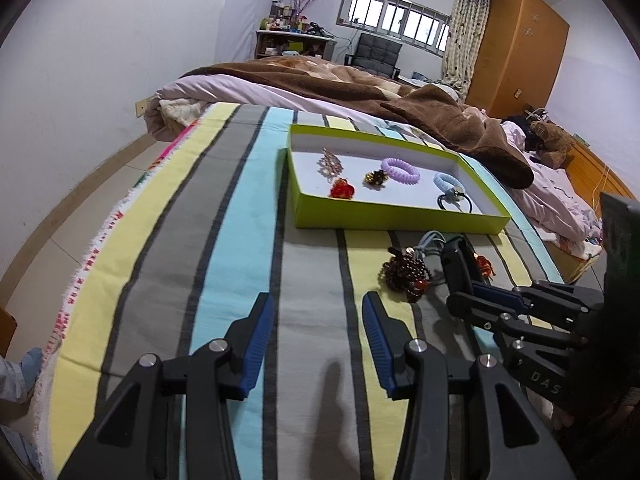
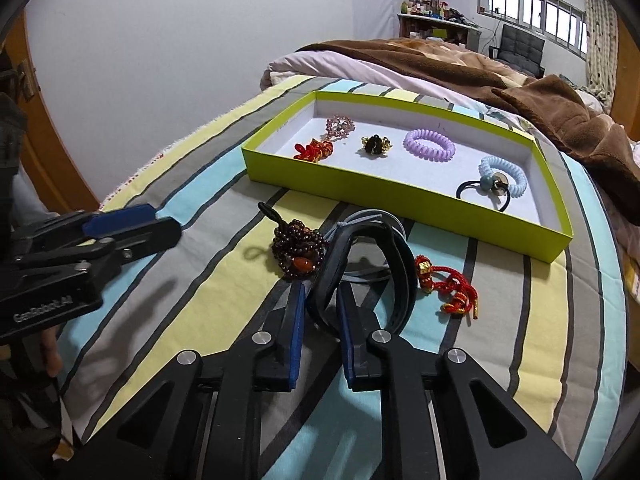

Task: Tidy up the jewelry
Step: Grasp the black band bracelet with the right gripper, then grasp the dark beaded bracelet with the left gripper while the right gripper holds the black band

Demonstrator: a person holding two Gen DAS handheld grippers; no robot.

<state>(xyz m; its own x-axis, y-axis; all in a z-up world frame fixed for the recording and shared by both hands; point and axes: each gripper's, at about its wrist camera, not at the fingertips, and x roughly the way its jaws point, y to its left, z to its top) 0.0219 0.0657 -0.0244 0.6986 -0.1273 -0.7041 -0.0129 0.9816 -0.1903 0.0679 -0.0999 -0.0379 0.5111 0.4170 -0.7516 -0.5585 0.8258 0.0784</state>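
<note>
Your right gripper [image 2: 320, 280] pinches the black band [image 2: 384, 256] near the green tray [image 2: 400, 204]; your left gripper [image 1: 318, 312] is spread.

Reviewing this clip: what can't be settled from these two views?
- Right tool grip on the black headband: its fingers straddle the band, contact unclear; the left wrist view blocks it.
- Light blue cord: mostly hidden behind the headband.
- Shelf bottles: too small.
- Teddy bear: near the edge, distorted.
</note>
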